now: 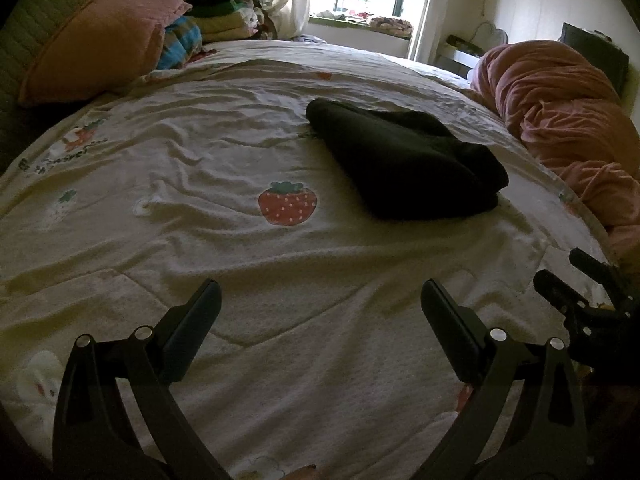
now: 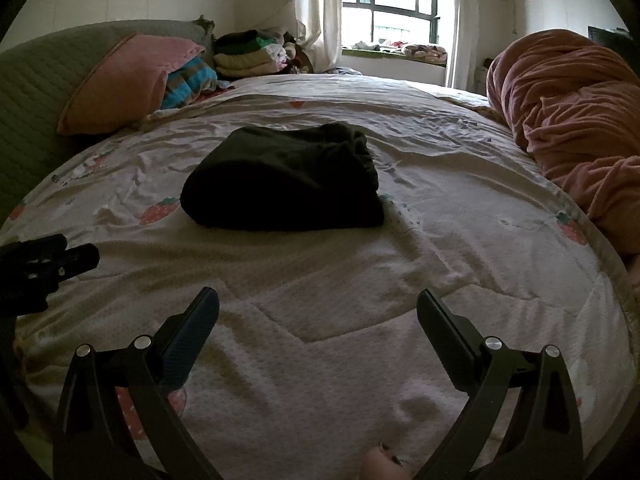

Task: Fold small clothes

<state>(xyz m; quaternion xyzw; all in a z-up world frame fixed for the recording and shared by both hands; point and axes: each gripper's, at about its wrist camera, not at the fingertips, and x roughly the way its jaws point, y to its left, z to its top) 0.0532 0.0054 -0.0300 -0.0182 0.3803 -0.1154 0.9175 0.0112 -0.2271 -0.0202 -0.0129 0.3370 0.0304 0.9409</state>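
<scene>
The printed lettering (image 1: 60,158) on the quilt, seen at the left of the left wrist view, was dark green but too blurred to read; no other writing was legible.

The left gripper (image 1: 320,300) stood with its jaws spread wide and nothing between them, above bare quilt. The right gripper (image 2: 318,308) was likewise spread wide and held nothing. Each showed at the edge of the other's view, so the two were near one another at the near side of the bed.

The dark garment (image 2: 284,180) lay folded in a compact bundle near the middle of the strawberry-print quilt (image 2: 440,248), well apart from both grippers, with its gathered edge toward the right in the right wrist view. A printed strawberry (image 1: 287,203) lay just beside it.

Open quilt surrounded the garment on all sides. A pink pillow (image 2: 128,80) bounded the far left, a heaped pink blanket (image 2: 568,120) the right edge. A stack of folded clothes (image 2: 248,56) sat at the far corner by the window (image 2: 388,4).
</scene>
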